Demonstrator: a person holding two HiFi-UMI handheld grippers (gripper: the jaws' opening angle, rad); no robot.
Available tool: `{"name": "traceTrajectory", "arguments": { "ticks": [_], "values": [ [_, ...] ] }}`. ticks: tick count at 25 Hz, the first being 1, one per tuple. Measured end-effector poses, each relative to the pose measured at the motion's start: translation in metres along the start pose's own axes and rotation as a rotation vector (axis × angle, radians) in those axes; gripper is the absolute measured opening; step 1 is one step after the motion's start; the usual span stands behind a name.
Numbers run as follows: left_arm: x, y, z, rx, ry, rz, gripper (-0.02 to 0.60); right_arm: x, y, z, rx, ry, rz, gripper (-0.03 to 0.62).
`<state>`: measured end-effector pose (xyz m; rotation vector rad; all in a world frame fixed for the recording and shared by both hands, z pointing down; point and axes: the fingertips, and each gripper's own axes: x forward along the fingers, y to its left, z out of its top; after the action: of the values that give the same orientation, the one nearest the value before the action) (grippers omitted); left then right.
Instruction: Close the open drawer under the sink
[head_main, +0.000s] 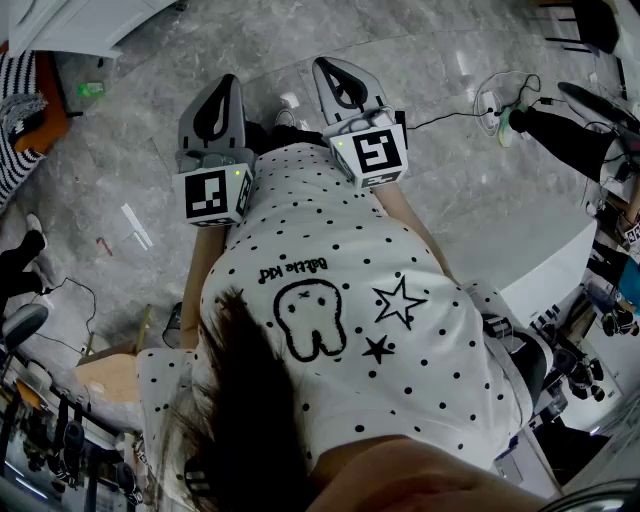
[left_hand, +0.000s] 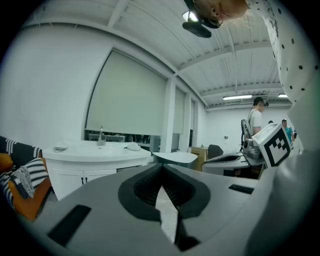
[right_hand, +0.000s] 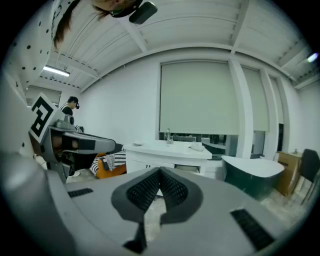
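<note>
Obs.: The grey two-jaw left gripper (head_main: 228, 85) and the matching right gripper (head_main: 328, 66) are held side by side at the upper centre of the head view, above the grey marbled floor (head_main: 120, 140).

Jaws: In the left gripper view the ribbed pads are seen meeting at the tips, with nothing between them. The same is seen in the right gripper view: tips together, empty.

Task object: The white rounded sink vanity (left_hand: 95, 152) with a chrome tap (left_hand: 101, 135) is placed at the left middle of the left gripper view and at the centre of the right gripper view, well apart from both grippers. Below its counter a white cabinet front with small dark handles (left_hand: 83, 178) is visible. The open drawer cannot be made out at this range, so its position under the sink is not confirmed.

Handling (judgement): A rigid panel front on runners is expected, moderately light, free along one axis only. No grasp is judged necessary. A flat push with closed jaw tips is suggested, applied near mid-width of the front so the box is not skewed on its slides. A smooth lacquered face may let the tips slip, so square contact is advised. The approach is not yet made.
</note>
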<state>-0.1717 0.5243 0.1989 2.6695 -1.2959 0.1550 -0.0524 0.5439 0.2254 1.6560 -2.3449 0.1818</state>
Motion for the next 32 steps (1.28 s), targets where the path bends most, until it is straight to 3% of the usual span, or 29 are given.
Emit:
{"name": "traceTrajectory", "arguments": {
  "ticks": [21,32],
  "values": [
    [0.01,-0.001,0.001,-0.003,-0.001,0.023,0.008,0.005,-0.008,0.004,0.002,-0.019,0.045,0.015],
    [0.014,0.013,-0.005,-0.065,0.024,0.039,0.008,0.019,-0.008,0.0,0.031,-0.003,0.069,0.015]
  ]
}}
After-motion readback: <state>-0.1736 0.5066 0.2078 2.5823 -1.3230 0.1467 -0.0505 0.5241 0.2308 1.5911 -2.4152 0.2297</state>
